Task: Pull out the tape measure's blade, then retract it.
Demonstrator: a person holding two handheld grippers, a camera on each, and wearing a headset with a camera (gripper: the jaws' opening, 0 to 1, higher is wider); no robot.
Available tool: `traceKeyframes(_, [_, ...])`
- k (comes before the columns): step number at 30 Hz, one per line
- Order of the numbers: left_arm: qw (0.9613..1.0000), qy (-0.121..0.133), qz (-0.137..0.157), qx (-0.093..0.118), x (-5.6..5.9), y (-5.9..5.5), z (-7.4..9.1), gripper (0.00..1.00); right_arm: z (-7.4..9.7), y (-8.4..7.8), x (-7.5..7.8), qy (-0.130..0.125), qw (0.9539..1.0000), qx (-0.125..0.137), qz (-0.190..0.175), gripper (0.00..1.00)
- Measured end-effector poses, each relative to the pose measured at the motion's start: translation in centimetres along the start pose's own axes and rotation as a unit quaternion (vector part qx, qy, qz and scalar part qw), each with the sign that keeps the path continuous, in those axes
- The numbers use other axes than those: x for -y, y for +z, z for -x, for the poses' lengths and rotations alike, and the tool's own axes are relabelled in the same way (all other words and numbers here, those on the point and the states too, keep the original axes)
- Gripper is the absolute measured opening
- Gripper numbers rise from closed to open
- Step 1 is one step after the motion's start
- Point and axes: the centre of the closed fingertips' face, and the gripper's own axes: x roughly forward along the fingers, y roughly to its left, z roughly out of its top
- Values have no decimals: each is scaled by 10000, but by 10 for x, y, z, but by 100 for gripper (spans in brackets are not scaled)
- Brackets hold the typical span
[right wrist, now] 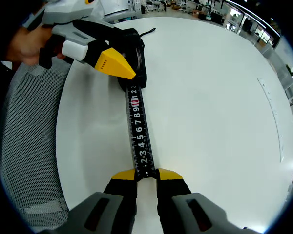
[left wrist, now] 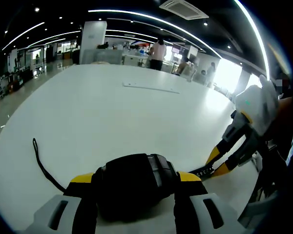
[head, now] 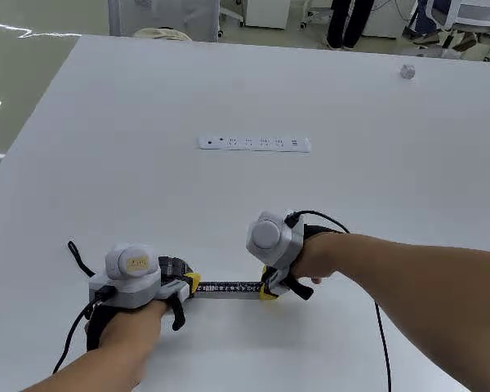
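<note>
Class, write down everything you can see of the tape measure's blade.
The blade is a narrow dark strip printed with pale numerals, 2 near its free end up to 12 at the case, with a red mark around the ten. Partly pulled out, it runs straight and low over the white table; whether it touches the table is unclear. The right gripper pinches its free end between yellow-tipped fingers; the other end enters the black case, held by the left gripper.

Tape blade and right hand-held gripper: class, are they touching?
Touching. The right gripper view shows the right hand-held gripper clamped on the end of the blade.
</note>
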Motion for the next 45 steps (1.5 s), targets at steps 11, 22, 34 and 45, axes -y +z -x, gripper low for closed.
traceKeyframes(11, [10000, -1, 3, -8, 0, 0, 0, 60, -3, 6, -1, 7, 9999, -22, 121, 14])
traceKeyframes(22, [10000, 1, 4, -8, 0, 0, 0, 60, -3, 11, -2, 32, 9998, 13, 195, 13])
traceKeyframes(34, [10000, 9, 18, -12, 0, -1, 0, 60, -4, 16, -1, 58, 9998, 70, 190, 13])
traceKeyframes(45, [10000, 29, 34, -16, -1, -1, 0, 60, -7, 25, -4, 66, 9996, 142, 236, 13])
